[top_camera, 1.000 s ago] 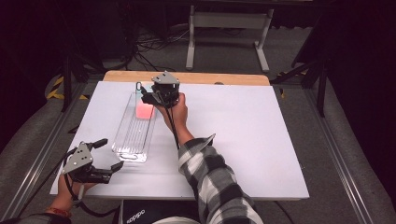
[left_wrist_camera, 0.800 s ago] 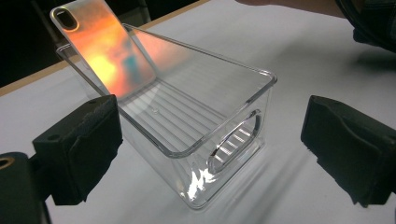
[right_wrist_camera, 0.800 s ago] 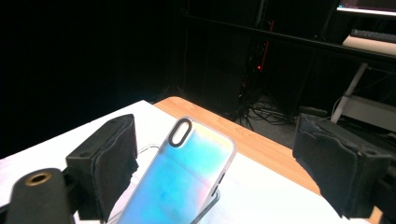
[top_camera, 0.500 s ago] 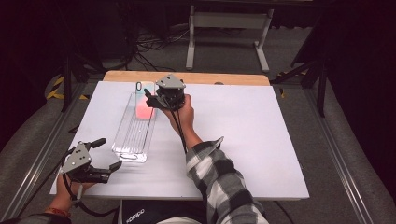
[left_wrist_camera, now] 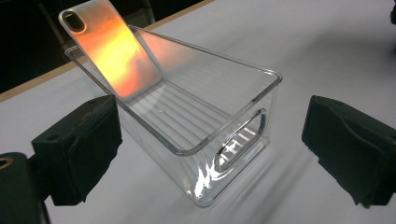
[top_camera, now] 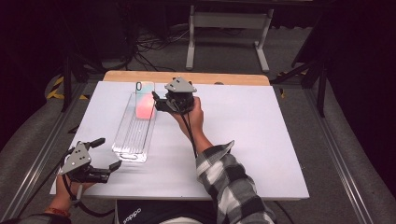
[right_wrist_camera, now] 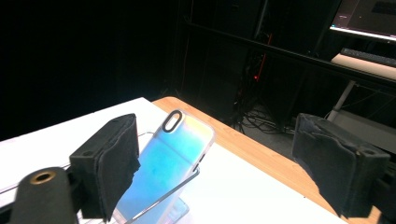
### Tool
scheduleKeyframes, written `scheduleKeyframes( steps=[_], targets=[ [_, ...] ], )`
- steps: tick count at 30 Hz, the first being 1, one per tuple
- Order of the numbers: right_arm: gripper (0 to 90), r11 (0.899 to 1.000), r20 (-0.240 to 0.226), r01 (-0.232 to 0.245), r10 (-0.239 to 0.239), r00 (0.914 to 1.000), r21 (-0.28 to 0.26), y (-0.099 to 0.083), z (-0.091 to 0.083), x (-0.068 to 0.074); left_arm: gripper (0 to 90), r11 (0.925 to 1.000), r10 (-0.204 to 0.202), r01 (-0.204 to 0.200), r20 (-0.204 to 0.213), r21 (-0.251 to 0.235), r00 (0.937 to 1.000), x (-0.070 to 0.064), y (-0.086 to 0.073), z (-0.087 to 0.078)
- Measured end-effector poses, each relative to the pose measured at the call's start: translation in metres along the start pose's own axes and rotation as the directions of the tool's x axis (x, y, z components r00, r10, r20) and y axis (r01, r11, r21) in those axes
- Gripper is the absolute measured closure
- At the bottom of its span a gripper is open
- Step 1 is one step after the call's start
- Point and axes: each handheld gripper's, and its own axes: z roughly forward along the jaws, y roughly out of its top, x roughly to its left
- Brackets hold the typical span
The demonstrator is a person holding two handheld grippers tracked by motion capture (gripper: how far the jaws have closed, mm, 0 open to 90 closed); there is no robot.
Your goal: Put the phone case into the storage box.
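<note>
Leans now unheld at the far end of the clear bin (top_camera: 135, 133), that iridescent phone case (top_camera: 144, 100), its top over the rim, released by the right hand-held gripper (top_camera: 161, 103), drawn back wide open beside it, likely placement done, left hand-held gripper (top_camera: 106, 161) open, empty near the table (top_camera: 243, 130) edge.

My right gripper (right_wrist_camera: 224, 163) has its two black padded jaws spread wide with nothing between them. Beyond the left jaw, an iridescent blue phone case (right_wrist_camera: 168, 163) leans tilted against the rim of a clear bin (right_wrist_camera: 163, 198) on the white table (right_wrist_camera: 42, 140). The table's wooden edge (right_wrist_camera: 261, 158) runs behind it.
</note>
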Motion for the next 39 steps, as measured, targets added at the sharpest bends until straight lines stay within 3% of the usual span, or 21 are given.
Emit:
scheduleKeyframes(
  steps=[15,39],
  targets=[
    [13.9,1.0,-0.003,0.015,-0.015,0.9999,-0.002,-0.005,-0.017,-0.005,5.5,0.9999,0.009,-0.009,-0.004,0.007,1.0,0.0,0.001,0.001],
    [12.5,0.999,0.043,0.046,-0.046,0.998,-0.006,-0.01,-0.051,-0.023,5.6,0.9995,0.006,-0.005,-0.011,0.031,0.9999,-0.002,0.001,0.003]
  ],
)
